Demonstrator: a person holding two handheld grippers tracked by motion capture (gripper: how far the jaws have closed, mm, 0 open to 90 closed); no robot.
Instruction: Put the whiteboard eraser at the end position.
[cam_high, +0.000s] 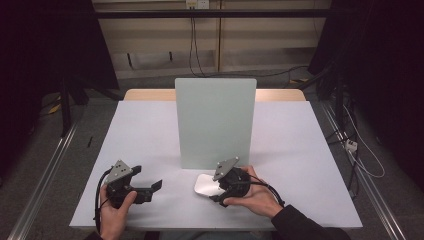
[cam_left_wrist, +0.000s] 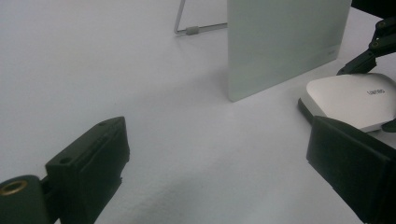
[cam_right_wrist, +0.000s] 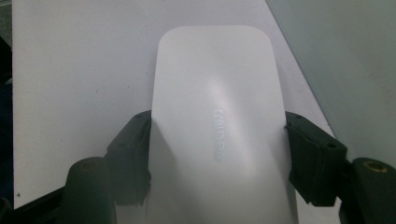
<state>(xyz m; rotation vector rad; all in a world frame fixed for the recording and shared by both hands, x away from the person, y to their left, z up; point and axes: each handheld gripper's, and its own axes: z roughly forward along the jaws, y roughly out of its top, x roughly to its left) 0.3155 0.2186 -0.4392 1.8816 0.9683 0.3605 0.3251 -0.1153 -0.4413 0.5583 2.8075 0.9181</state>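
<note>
Right tongs (cam_right_wrist: 217, 154) clamped on white mouse (cam_right_wrist: 217, 116); left tongs (cam_left_wrist: 217, 172) apart; pale tabletop (cam_high: 140, 135); room dark, perhaps curtained.

A white table top (cam_high: 150, 135) covers most of the desk, and a strip of light wood (cam_high: 150, 94) shows at its far edge. In the middle of the table a pale green board (cam_high: 215, 122) stands upright. In the left gripper view a thin metal wire stand (cam_left_wrist: 187, 29) is behind this board. Beyond the table, black cables (cam_high: 192, 47) hang down a beige wall (cam_high: 160, 40). A metal rail (cam_high: 42, 180) lies on the grey floor at the left.
</note>
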